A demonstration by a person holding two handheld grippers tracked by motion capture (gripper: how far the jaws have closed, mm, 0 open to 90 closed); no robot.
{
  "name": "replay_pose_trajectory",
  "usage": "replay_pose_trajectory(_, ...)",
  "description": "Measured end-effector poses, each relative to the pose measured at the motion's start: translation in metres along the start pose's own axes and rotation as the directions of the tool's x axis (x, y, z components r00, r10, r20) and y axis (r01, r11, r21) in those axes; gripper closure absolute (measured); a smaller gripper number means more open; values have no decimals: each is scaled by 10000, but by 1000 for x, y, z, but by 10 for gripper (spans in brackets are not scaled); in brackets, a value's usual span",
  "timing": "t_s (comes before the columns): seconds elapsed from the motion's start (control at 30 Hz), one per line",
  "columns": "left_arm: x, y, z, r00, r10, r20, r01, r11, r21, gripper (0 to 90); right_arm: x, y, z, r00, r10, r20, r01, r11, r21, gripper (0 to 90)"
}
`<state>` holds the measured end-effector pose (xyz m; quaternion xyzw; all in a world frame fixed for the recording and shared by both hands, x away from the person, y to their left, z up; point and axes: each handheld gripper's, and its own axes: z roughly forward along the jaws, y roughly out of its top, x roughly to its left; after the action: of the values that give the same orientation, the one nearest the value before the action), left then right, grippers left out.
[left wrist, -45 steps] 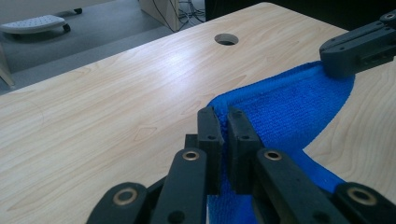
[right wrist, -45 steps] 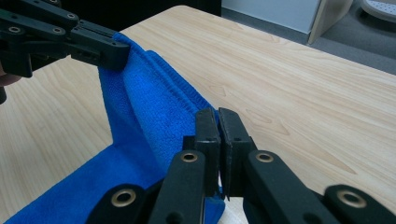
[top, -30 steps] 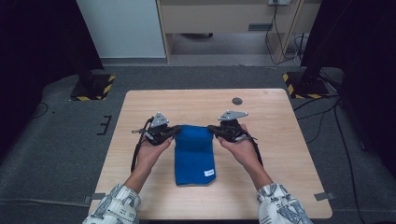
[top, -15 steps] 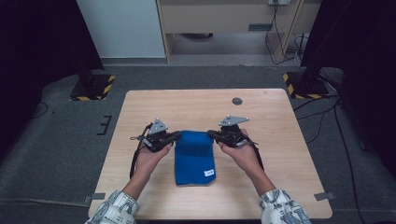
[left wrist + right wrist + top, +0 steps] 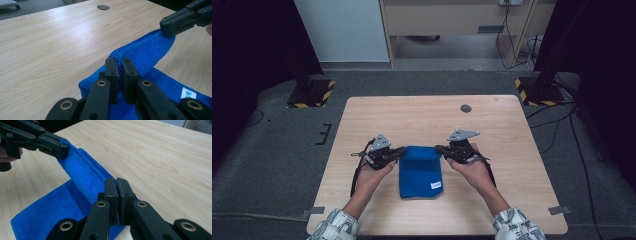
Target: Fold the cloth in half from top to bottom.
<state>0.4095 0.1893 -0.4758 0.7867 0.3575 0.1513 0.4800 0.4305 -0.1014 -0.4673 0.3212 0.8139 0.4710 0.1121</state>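
A blue cloth (image 5: pixel 420 172) lies folded on the wooden table (image 5: pixel 422 120), a white label (image 5: pixel 436 185) near its front right corner. My left gripper (image 5: pixel 401 151) is shut on the far left corner and my right gripper (image 5: pixel 439 148) on the far right corner. The far edge is lifted and stretched between them. In the left gripper view my left gripper (image 5: pixel 119 65) pinches the cloth (image 5: pixel 147 52), with the right gripper (image 5: pixel 166 31) clamped on the other corner. In the right gripper view my right gripper (image 5: pixel 116 182) grips the cloth (image 5: pixel 82 175), and the left gripper (image 5: pixel 62 151) holds the far end.
A round dark grommet (image 5: pixel 466 108) sits in the tabletop at the back right. Bare wood surrounds the cloth on all sides. Black stands with yellow-striped bases (image 5: pixel 312 95) stand on the floor beyond the table's far corners.
Both grippers have drifted a little toward the person's side, the left slightly more, carrying the cloth's far edge with them. Both grips are unchanged.
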Motion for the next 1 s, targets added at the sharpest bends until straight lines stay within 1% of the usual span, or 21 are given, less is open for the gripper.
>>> replay_pose_trajectory(0.07,0,-2,0,10000,-37,10,37,10000,0,845,1,-3,1,10000,-28,-31,28,10000,63,879)
replay_pose_trajectory(0.23,-1,-8,2,10000,54,30,-55,9998,193,844,3,-9,4,9999,-31,-120,33,9999,145,879)
replay_pose_trajectory(0.4,-2,-11,-2,10000,-69,57,68,9999,111,841,5,-13,5,9997,3,-226,1,9998,179,880)
replay_pose_trajectory(0.6,-7,-11,-7,9999,-77,111,77,10000,-48,841,9,-11,-2,9996,-2,-287,2,10000,11,880)
replay_pose_trajectory(0.77,-11,-13,-13,9998,-55,168,58,9999,-162,835,14,-10,-10,9991,-135,-398,133,9999,-51,879)
replay_pose_trajectory(0.83,-12,-14,-15,9998,-79,167,81,9998,-158,834,17,-12,-12,9988,-171,-467,170,9999,-31,879)
replay_pose_trajectory(1.0,-16,-22,-14,10000,-29,89,29,10000,94,828,22,-20,-12,9979,-323,-563,329,9994,109,879)
